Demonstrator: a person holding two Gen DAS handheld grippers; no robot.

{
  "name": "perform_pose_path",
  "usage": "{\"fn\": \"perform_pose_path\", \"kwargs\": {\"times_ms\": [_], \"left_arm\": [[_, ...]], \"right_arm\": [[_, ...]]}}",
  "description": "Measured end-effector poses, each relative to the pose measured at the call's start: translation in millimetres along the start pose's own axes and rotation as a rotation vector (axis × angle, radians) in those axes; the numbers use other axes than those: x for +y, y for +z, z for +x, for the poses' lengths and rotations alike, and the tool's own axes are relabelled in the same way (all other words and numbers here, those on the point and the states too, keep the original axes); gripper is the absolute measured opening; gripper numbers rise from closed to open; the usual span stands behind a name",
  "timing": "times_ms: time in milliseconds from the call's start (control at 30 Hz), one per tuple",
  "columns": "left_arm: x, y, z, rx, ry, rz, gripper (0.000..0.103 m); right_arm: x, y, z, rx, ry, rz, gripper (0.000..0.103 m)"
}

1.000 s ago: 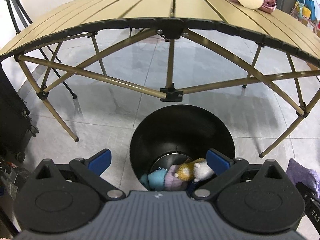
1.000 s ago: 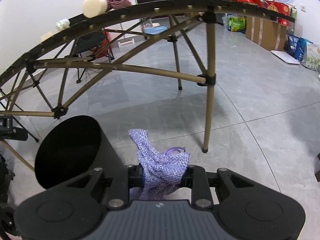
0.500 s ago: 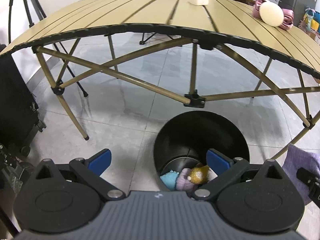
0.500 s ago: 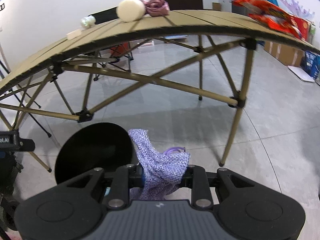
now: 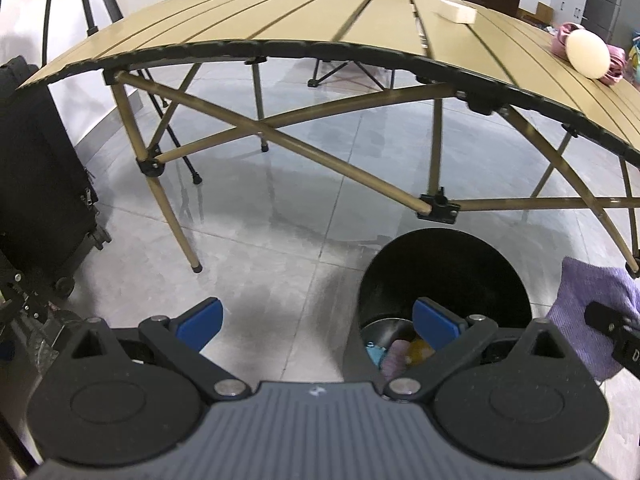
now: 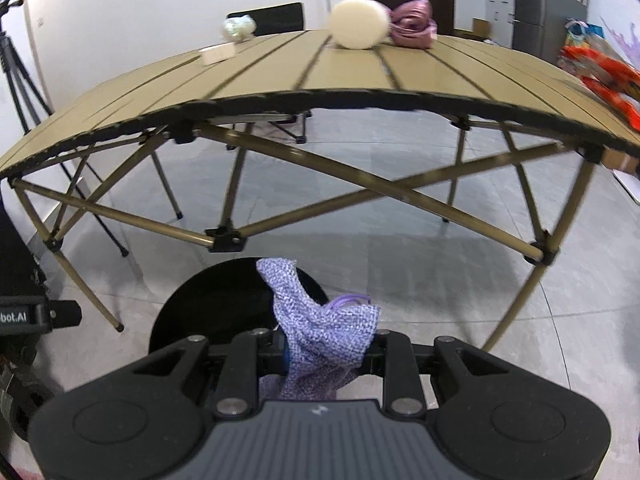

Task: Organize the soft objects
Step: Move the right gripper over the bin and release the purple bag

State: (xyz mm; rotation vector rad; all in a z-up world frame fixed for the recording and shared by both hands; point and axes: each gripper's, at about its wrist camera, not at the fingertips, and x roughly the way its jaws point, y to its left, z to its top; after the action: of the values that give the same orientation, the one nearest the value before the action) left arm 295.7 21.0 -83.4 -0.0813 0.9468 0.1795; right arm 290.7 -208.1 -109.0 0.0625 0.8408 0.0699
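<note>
A black round bin [image 5: 444,264] stands on the floor under the table's near edge, with several small plush toys [image 5: 394,356] at its bottom. My left gripper [image 5: 316,320] is open and holds nothing, left of the bin. My right gripper [image 6: 326,354] is shut on a purple woven pouch [image 6: 320,320], which hangs over the bin's mouth [image 6: 224,304]. The same pouch [image 5: 588,312] shows at the right edge of the left wrist view. A cream sponge ball [image 6: 360,28], a pink cloth bundle [image 6: 412,24], a small cream block [image 6: 218,54] and a pale crumpled item [image 6: 238,28] lie on the table.
The tan slatted folding table [image 5: 304,24] stands on crossed metal legs [image 5: 320,152] over grey floor tiles. A black suitcase [image 5: 36,184] and a tripod stand at the left. Orange snack bags [image 6: 600,76] lie at the table's right end. A folding chair stands behind the table.
Both views have swung left and risen, so the tabletop shows from above. In the right view the bin slid from the left to directly beneath the held pouch. The left gripper drifted left of the bin.
</note>
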Motion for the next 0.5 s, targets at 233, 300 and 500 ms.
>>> {"fn": "perform_pose_path", "kwargs": {"times_ms": [233, 300, 500], "left_arm": [[18, 0, 5, 0.008, 0.019, -0.022, 0.103], [22, 1, 7, 0.012, 0.025, -0.027, 0.103], [36, 1, 12, 0.022, 0.045, -0.045, 0.103]], "right_arm": [[24, 14, 17, 0.028, 0.024, -0.05, 0.024], [29, 16, 22, 0.037, 0.031, -0.054, 0.024], [39, 14, 40, 0.065, 0.048, -0.054, 0.024]]}}
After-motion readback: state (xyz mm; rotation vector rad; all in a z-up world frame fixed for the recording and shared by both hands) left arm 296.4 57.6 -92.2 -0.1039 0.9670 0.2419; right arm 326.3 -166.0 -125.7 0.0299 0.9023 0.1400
